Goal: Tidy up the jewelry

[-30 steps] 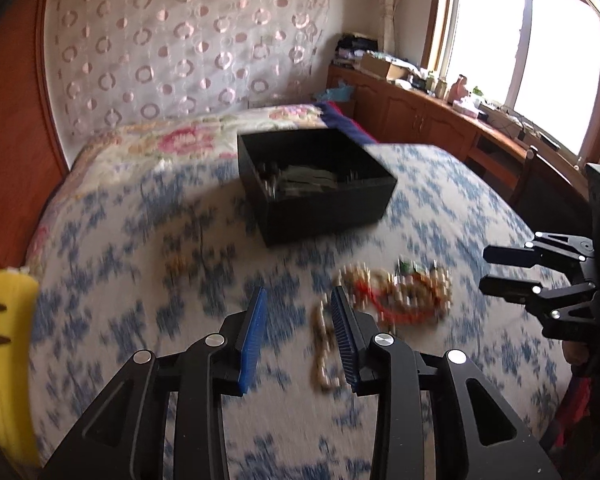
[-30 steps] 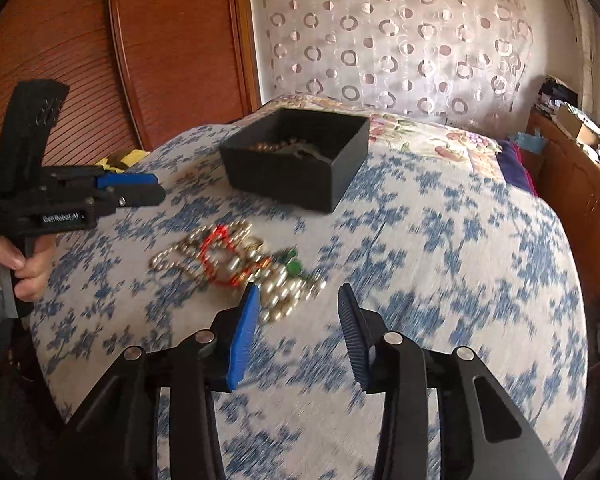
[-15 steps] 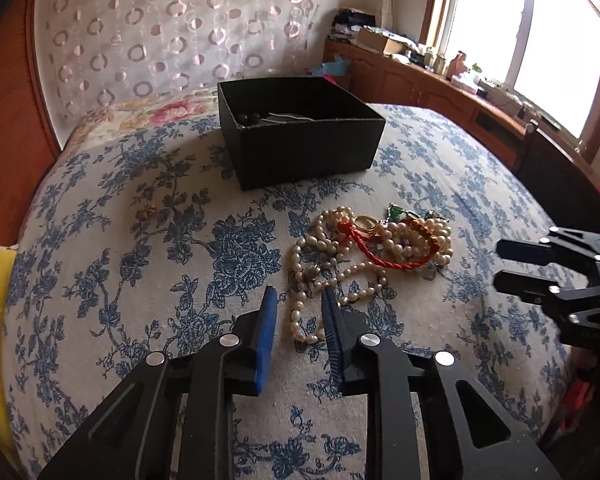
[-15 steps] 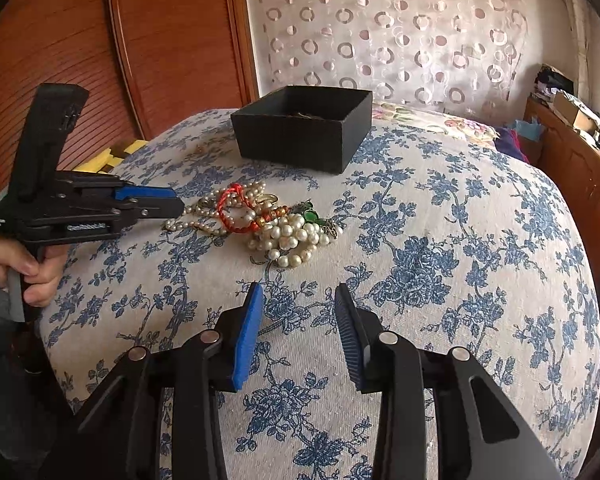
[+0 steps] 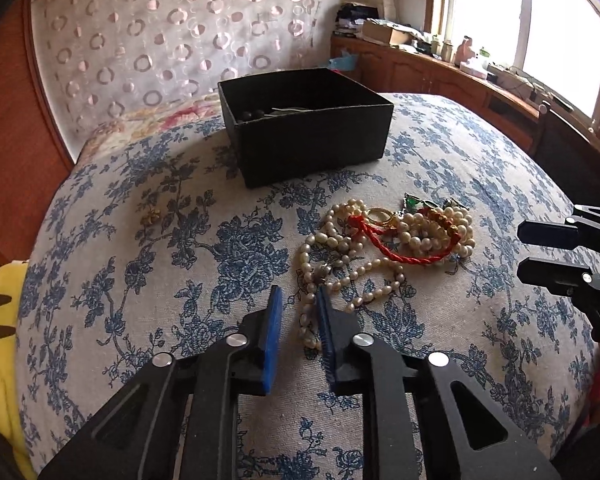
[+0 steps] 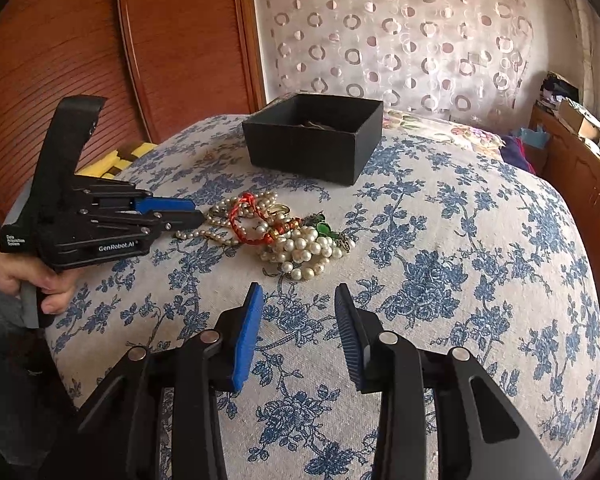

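A tangle of jewelry (image 5: 412,232) lies on the flowered bedspread: pearl strands, a red cord bracelet (image 5: 384,246), a gold ring (image 5: 378,214) and a green stone piece (image 5: 414,202). One pearl strand (image 5: 306,312) trails toward me. My left gripper (image 5: 298,294) is closing around its end, with a gap still showing beside the left pad. An open black box (image 5: 312,136) stands behind, with a few pieces inside. In the right wrist view my right gripper (image 6: 298,290) stands open and empty, just short of the pile (image 6: 296,236). The left gripper (image 6: 198,212) shows there at the pile's left edge.
A small gold piece (image 5: 150,216) lies alone left of the pile. A yellow cushion (image 5: 0,340) sits off the bed's left edge. Red-brown wooden panels (image 6: 160,40) rise behind the bed. A cluttered wooden counter (image 5: 440,68) runs under the window.
My left gripper has dropped toward the bedspread and come up to the trailing pearl strand, and its jaws have narrowed around the strand's end. The right gripper has hardly moved.
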Available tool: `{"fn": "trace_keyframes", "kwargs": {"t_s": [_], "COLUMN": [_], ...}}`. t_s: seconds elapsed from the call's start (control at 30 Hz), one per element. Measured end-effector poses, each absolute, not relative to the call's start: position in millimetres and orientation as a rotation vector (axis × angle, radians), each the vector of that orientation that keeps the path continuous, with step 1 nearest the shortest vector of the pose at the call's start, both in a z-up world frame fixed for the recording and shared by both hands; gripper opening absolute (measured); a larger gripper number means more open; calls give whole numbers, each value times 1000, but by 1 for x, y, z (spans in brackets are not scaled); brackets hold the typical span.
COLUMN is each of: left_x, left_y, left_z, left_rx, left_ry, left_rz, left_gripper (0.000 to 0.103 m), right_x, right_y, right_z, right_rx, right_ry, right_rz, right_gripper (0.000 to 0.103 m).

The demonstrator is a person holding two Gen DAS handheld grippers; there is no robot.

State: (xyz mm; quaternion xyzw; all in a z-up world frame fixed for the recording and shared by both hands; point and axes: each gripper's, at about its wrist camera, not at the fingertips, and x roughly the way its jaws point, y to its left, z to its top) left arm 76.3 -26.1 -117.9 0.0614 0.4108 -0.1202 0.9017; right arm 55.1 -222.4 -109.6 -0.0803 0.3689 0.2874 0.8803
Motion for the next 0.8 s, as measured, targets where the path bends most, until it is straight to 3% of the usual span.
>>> {"fn": "trace_keyframes", "kwargs": {"t_s": [0.2, 0.8], "left_x": [75, 51], "left_y": [-24, -1], "left_z": [-117, -86], "left_rx": [115, 6], "left_ry": [849, 759], "left_rz": [-249, -273], "left_gripper": [5, 4], "right_x": [58, 88], "right_y": [-223, -200], "right_z": [-112, -117], "right_rx": [-169, -264], "right_ry": [779, 804], "right_rz": [590, 613], "right_gripper": [40, 34]}}
